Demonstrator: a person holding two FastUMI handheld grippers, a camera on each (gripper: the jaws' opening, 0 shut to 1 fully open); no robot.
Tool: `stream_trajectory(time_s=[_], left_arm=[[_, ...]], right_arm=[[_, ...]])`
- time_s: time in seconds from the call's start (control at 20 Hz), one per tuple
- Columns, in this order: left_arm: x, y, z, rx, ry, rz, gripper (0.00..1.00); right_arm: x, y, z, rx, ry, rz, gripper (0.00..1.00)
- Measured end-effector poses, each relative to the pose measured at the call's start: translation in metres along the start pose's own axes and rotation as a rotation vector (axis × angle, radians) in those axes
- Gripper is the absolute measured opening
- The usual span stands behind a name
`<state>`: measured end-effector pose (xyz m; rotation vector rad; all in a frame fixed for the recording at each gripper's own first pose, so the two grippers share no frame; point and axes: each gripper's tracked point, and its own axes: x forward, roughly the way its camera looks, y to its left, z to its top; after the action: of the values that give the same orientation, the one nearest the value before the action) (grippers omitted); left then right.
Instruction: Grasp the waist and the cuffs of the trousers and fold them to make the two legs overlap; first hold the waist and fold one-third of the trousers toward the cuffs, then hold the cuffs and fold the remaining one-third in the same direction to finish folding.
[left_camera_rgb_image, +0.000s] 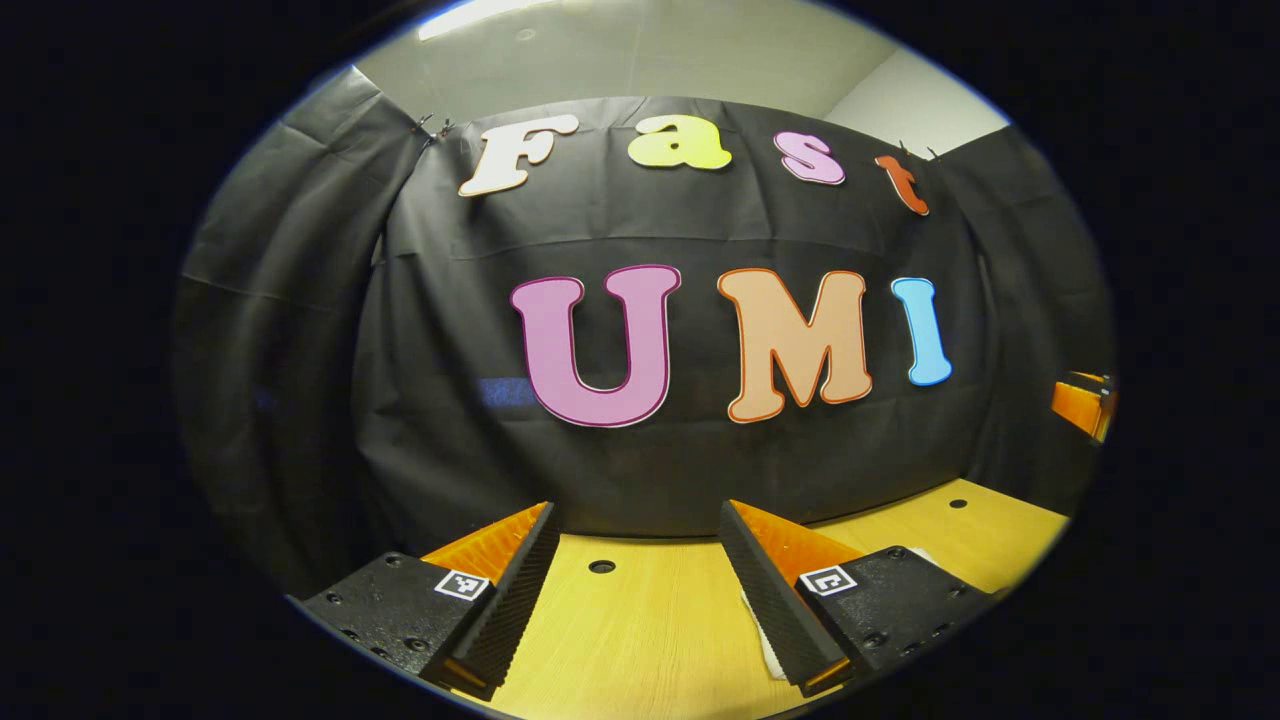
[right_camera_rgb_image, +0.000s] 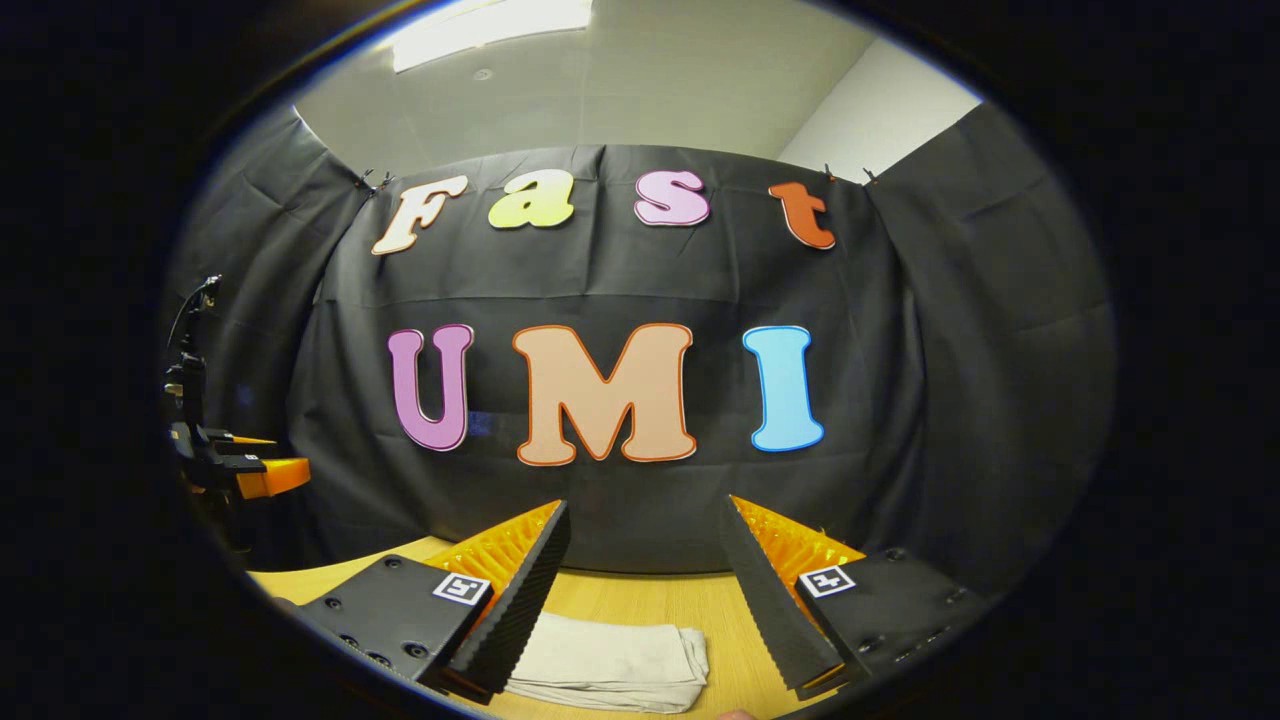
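Trousers (right_camera_rgb_image: 610, 662) lie as a folded, pale bundle on the tabletop (right_camera_rgb_image: 650, 598) just ahead of my right gripper (right_camera_rgb_image: 645, 590) — soft, light cloth, I judge, best pinched at an edge — while both it and my left gripper (left_camera_rgb_image: 635, 590) hold their fingers spread, gripping nothing.

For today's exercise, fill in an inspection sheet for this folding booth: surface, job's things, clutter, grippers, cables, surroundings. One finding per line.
Surface: wooden table with small round holes.
Job's things: trousers, pale cloth lying folded flat on the table, between the right gripper's fingers but untouched.
Clutter: nothing seen.
Grippers: left gripper open, holding nothing; right gripper open above the trousers.
Cables: nothing seen.
Surroundings: black cloth wall behind the table, pale ceiling with a light panel.
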<state>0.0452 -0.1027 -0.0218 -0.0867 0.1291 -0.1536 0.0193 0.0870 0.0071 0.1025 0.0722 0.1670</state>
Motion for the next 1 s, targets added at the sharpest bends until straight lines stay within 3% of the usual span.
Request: stream_trajectory(time_s=[0.25,0.5,0.75,0.8,1.0], left_arm=[[0.000,0.011,0.004,0.010,-0.011,0.005,0.99],[-0.001,0.019,0.007,0.001,-0.024,0.007,0.96],[0.000,0.021,0.008,0.006,-0.027,0.001,0.96],[0.001,0.021,0.008,0.007,-0.028,-0.003,1.00],[0.002,0.021,0.015,-0.001,-0.042,-0.017,0.96]], right_arm=[[0.002,0.011,0.000,-0.010,-0.001,0.004,0.94],[0.001,0.015,-0.001,-0.004,0.003,0.000,0.99],[0.001,0.018,-0.001,-0.003,0.000,-0.008,0.96],[0.001,0.017,-0.001,-0.004,0.001,-0.011,0.96],[0.000,0.018,0.000,-0.002,-0.001,-0.020,0.94]])
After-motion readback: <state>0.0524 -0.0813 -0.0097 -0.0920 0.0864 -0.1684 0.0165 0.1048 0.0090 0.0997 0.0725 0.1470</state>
